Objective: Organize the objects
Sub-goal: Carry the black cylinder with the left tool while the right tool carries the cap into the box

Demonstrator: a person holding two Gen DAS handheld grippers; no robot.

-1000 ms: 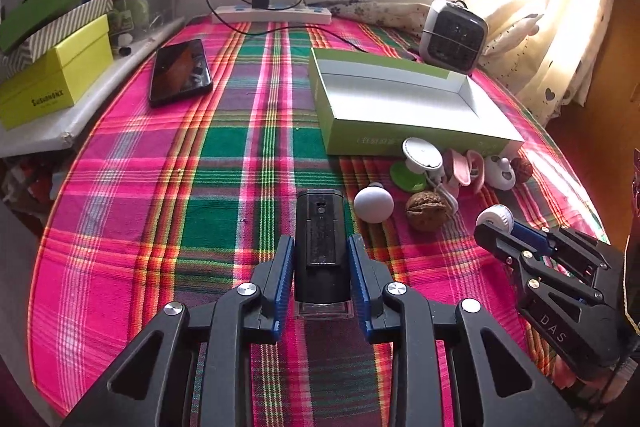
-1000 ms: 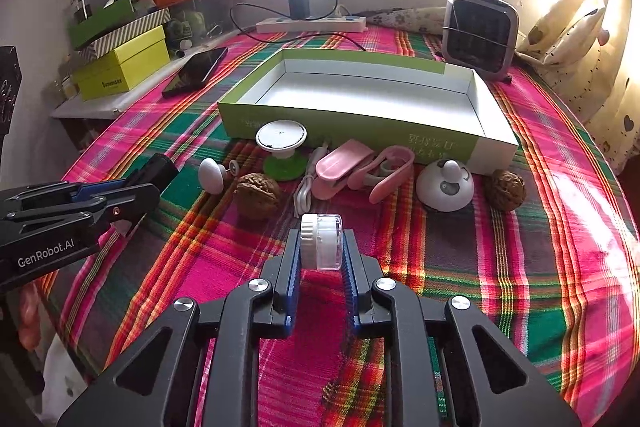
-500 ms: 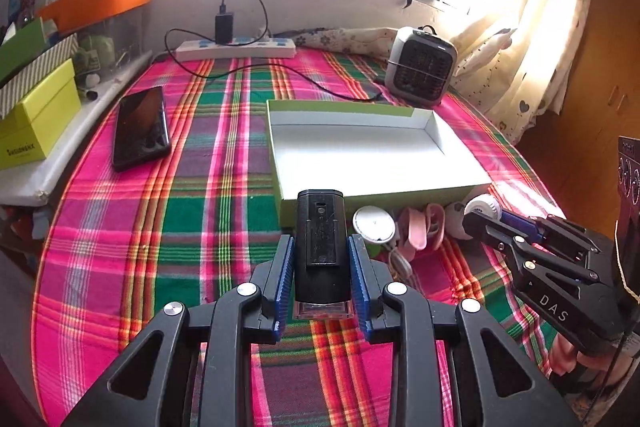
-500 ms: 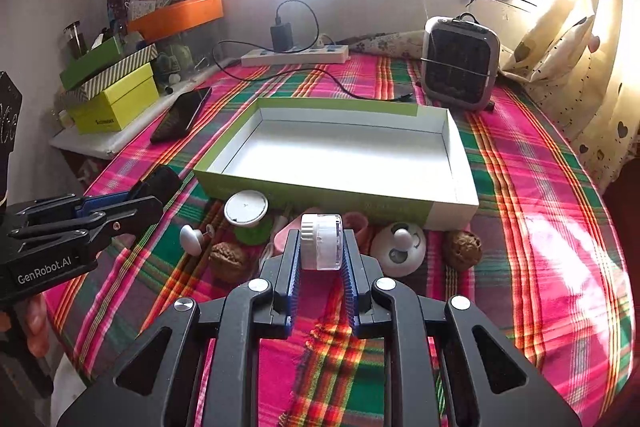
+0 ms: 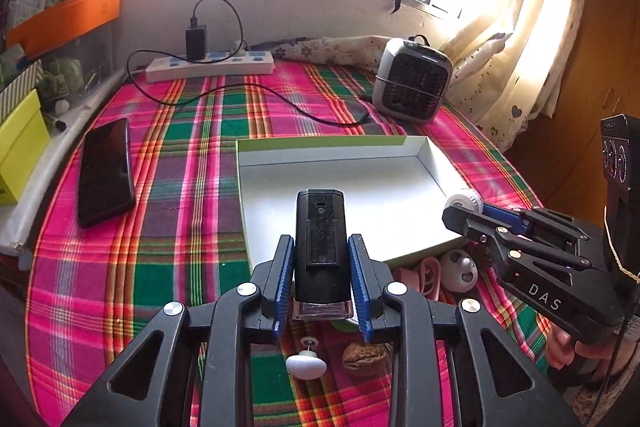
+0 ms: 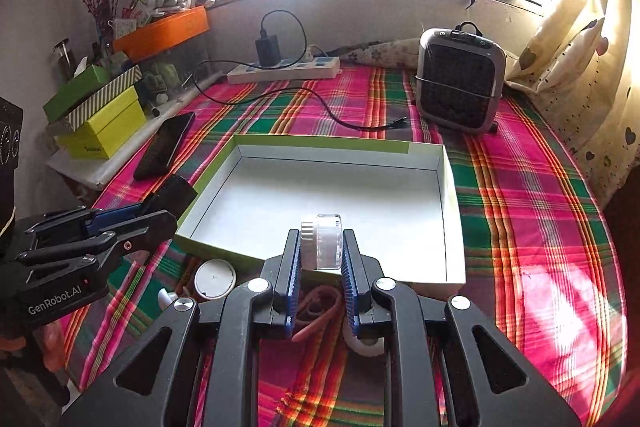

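Observation:
My left gripper [image 5: 321, 259] is shut on a black rectangular device [image 5: 320, 239] and holds it above the near left edge of the open green-and-white box [image 5: 340, 183]. My right gripper [image 6: 320, 247] is shut on a small clear-and-white round jar [image 6: 322, 242] above the box's near edge [image 6: 320, 195]. Each gripper shows in the other's view, the right one [image 5: 464, 205] with the jar, the left one [image 6: 168, 203] with the device. Small items lie in front of the box: a white knob [image 5: 306, 366], a walnut [image 5: 364, 357], a white round piece [image 5: 460, 269], pink clips [image 6: 316, 307].
A black phone [image 5: 105, 173] lies at the left. A small heater [image 5: 412, 81] and a power strip [image 5: 210, 67] with a cable stand at the back. Boxes [image 6: 102, 119] are stacked on a side shelf at the left. A curtain [image 5: 532, 27] hangs at the right.
Both grippers have risen and moved forward with their objects, from over the small items to above the box's near edge. The small items now sit below the fingers.

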